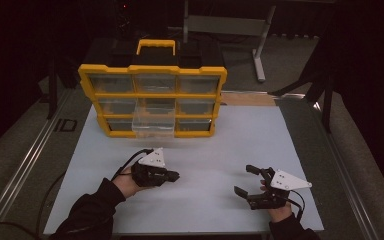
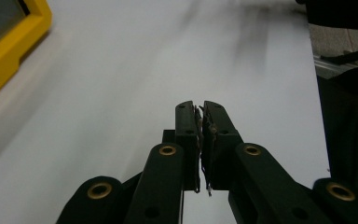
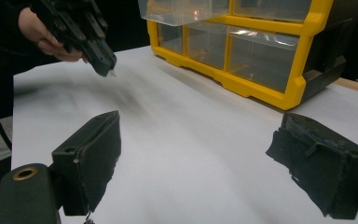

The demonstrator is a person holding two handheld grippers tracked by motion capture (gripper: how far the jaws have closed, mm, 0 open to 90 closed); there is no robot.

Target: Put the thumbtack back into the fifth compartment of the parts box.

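Note:
A yellow-framed organizer with clear drawers stands at the far side of the white board. Its lower middle drawer is pulled out toward me. My left gripper hovers above the board at front left, jaws shut. In the left gripper view the pads press together with only a thin frayed edge between them. The right gripper view shows a tiny pale speck at the left gripper's tip; what it is I cannot tell. My right gripper rests at front right, wide open with nothing between its fingers.
The organizer's black back and yellow handle reach past the board's far edge. A grey metal stand is on the floor behind. Metal rails run along both sides of the table. A corner of the organizer shows at upper left in the left gripper view.

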